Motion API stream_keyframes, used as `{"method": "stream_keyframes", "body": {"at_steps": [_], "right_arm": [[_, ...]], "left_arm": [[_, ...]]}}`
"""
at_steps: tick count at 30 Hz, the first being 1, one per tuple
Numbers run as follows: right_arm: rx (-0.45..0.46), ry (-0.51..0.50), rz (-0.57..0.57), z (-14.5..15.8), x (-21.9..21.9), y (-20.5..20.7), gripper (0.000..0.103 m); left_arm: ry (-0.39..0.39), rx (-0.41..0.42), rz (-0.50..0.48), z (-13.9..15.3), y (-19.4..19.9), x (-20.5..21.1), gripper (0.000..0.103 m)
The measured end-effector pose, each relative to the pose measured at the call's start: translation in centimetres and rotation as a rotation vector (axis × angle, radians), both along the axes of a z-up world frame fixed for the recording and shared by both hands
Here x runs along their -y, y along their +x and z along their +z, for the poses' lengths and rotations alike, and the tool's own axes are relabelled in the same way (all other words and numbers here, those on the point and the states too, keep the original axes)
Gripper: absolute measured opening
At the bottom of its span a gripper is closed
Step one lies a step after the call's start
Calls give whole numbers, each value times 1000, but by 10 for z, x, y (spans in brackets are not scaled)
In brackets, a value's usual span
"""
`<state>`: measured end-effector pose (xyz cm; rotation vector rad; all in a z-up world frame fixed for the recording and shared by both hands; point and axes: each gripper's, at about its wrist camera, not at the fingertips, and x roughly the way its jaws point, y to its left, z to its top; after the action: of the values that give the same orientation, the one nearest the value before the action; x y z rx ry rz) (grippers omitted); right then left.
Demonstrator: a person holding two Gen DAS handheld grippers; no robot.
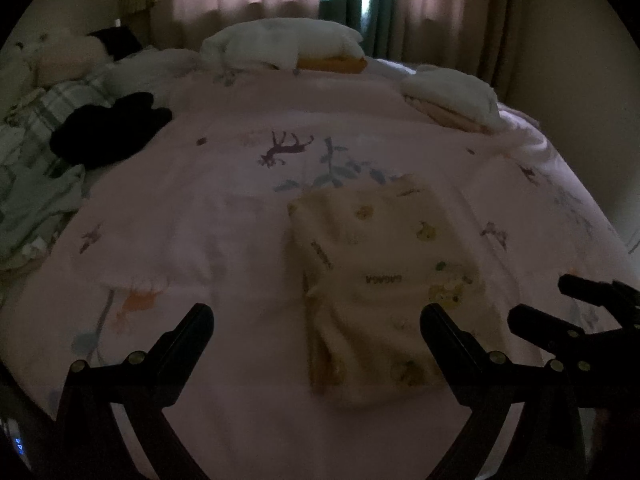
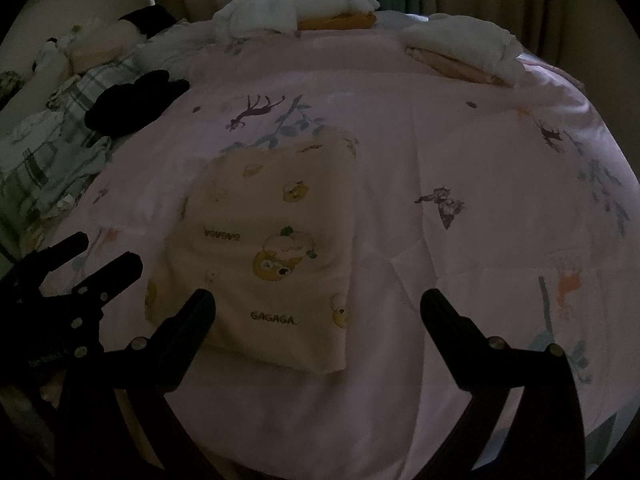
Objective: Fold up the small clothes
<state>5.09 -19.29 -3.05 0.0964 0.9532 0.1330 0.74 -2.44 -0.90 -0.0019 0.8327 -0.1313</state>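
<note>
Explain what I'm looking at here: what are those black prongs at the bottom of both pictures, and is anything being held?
The prongs are two-finger grippers, one in each of a person's hands, each with its own camera. One picture looks past the left gripper, the other past the right gripper. Both are open and hold nothing. On the pink bedspread lies a folded cream garment printed with cartoon animals. Farther back are a black garment and two folded stacks.
</note>
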Motion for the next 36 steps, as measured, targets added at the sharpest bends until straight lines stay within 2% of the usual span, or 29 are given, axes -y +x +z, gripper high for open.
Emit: {"method": "stream_keyframes", "body": {"at_steps": [36], "right_arm": [[-3,-26,7,-2,-7,2,103]], "left_arm": [[16,-1,7,0,3,10,102]]}}
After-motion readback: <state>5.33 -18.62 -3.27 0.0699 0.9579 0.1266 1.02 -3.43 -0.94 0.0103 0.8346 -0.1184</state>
